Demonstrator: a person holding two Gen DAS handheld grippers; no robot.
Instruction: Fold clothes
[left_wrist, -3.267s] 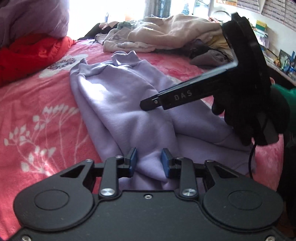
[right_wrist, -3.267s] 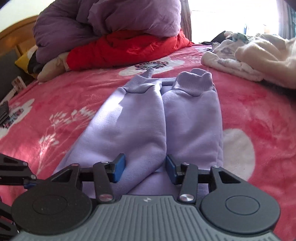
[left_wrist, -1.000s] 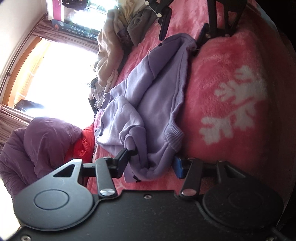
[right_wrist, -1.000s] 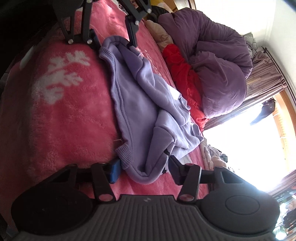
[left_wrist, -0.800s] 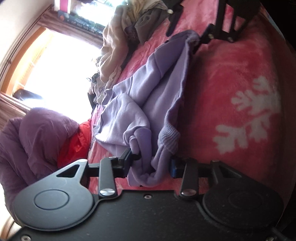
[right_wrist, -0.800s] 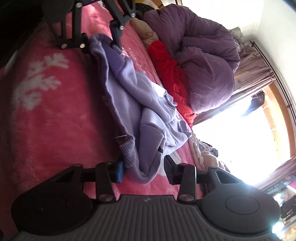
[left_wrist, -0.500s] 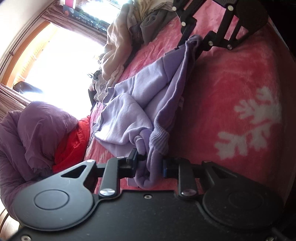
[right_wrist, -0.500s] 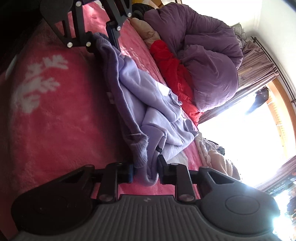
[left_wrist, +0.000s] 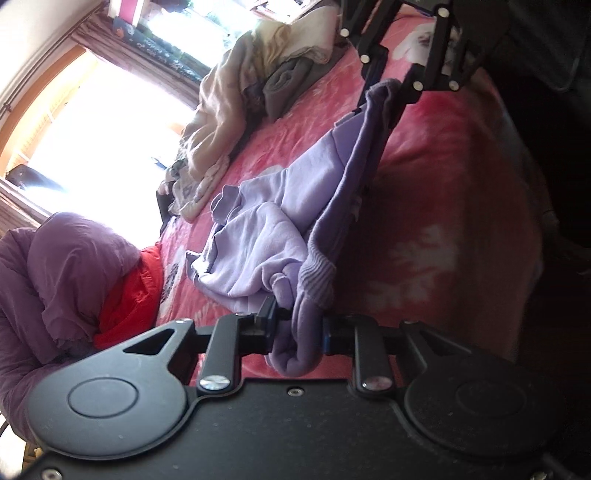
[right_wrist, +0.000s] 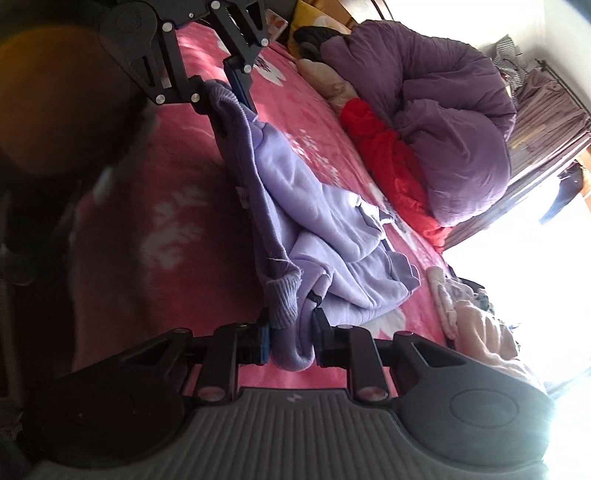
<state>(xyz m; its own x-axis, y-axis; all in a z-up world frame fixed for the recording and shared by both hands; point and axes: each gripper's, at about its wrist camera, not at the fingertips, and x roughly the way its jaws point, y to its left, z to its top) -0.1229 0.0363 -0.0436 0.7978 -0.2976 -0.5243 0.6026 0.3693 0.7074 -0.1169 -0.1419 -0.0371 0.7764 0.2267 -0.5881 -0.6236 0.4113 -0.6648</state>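
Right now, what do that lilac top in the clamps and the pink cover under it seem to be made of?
The lilac top looks like soft fleecy knit, probably cotton sweatshirt fabric: matte, thick folds, with a ribbed hem. The pink cover looks like plush fleece, likely synthetic: fuzzy nap, soft-edged white print. The left gripper and right gripper both pinch that hem; their fingers look like hard black plastic or metal.

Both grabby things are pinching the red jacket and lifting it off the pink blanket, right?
Not the red one. Both wrist views show the left hand-held gripper and the right hand-held gripper pinching the ribbed edge of the light purple sweatpants, lifting it off the pink blanket. The red jacket lies untouched by the purple duvet.
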